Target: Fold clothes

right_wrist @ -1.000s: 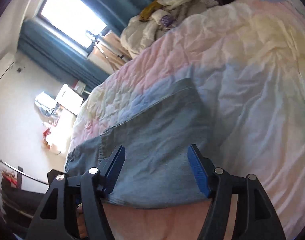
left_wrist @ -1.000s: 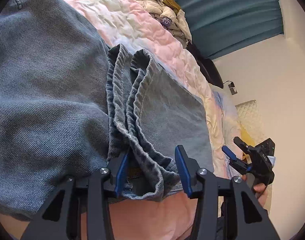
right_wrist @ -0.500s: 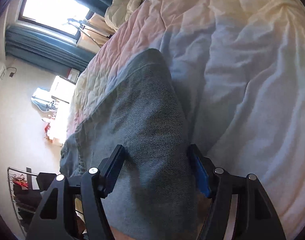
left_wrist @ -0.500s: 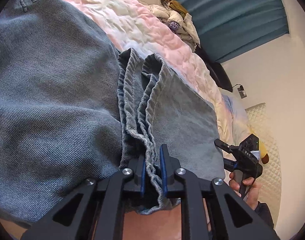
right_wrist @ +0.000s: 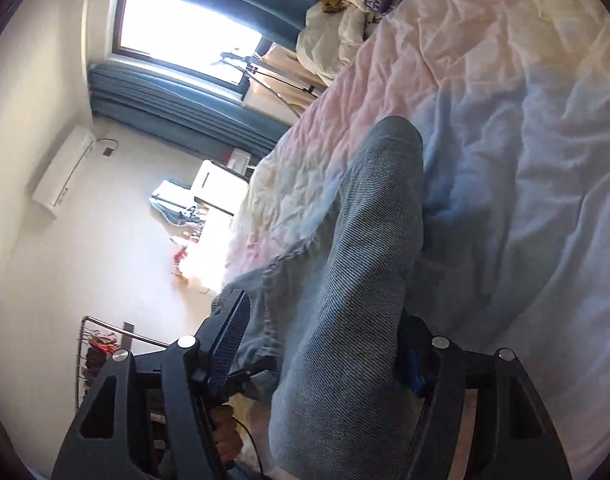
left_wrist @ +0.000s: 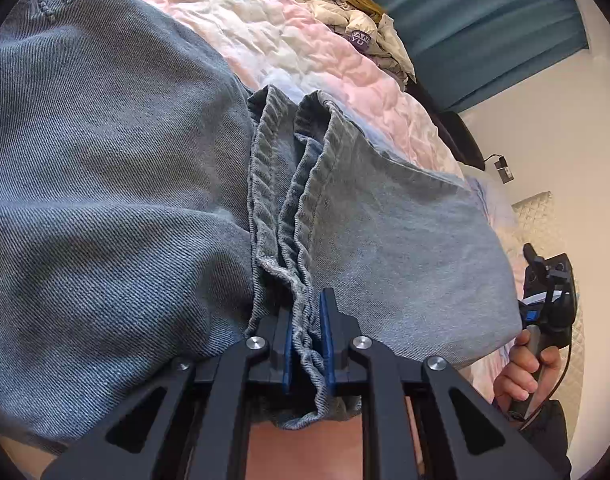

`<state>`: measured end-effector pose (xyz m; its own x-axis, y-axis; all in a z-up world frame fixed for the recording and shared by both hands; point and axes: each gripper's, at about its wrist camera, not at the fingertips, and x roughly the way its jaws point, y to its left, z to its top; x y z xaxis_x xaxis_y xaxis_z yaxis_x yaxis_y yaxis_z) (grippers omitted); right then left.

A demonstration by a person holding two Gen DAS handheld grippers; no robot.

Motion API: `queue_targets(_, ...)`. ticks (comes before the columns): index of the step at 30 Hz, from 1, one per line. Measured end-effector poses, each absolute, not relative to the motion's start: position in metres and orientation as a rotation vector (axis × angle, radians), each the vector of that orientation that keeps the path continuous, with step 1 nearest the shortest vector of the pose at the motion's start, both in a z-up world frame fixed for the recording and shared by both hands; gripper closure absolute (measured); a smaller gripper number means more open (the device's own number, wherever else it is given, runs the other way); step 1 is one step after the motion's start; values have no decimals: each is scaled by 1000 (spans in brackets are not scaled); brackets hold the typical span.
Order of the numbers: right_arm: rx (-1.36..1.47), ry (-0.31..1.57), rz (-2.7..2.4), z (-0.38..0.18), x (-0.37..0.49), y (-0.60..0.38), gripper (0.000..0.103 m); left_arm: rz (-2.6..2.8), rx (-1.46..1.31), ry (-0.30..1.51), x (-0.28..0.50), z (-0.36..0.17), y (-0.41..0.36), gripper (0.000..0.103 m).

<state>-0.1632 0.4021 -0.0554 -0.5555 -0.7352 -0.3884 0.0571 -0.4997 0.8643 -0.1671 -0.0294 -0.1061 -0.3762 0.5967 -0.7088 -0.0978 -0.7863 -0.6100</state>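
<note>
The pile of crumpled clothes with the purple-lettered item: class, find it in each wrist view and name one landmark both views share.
Left wrist view: the clothes pile lies at top centre-right, at the far end of the pastel quilt.
Right wrist view: the clothes pile sits at the top, just right of centre.
Shared landmark: the teal curtain behind it.

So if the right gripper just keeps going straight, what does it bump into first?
Probably the jeans: the folded denim already lies between the right gripper's open jaws and stretches ahead, with the quilt behind it.
</note>
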Motion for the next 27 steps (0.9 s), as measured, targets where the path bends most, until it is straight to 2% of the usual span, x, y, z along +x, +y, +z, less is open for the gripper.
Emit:
queue_targets(11, 1374, -1199, -2126, -100, -169, 410, 36, 2292, -1426, -482, -166, -101, -12, 90)
queue_targets(16, 1517, -1068, -2163, -114, -173, 398, 40, 2301, -1421, -478, -168, -102, -12, 90)
queue_targets(19, 1543, -1021, -2199, -115, -172, 395, 49, 2303, -1420, -479, -168, -102, -11, 90)
queue_targets(24, 1442, -897, -2309, -81, -164, 384, 76, 2308, -1404, -514, -165, -98, -15, 90)
queue_targets(27, 1373, -954, -2351, -62, -153, 382, 84, 2351, -1339, -502, -159, -91, -17, 90)
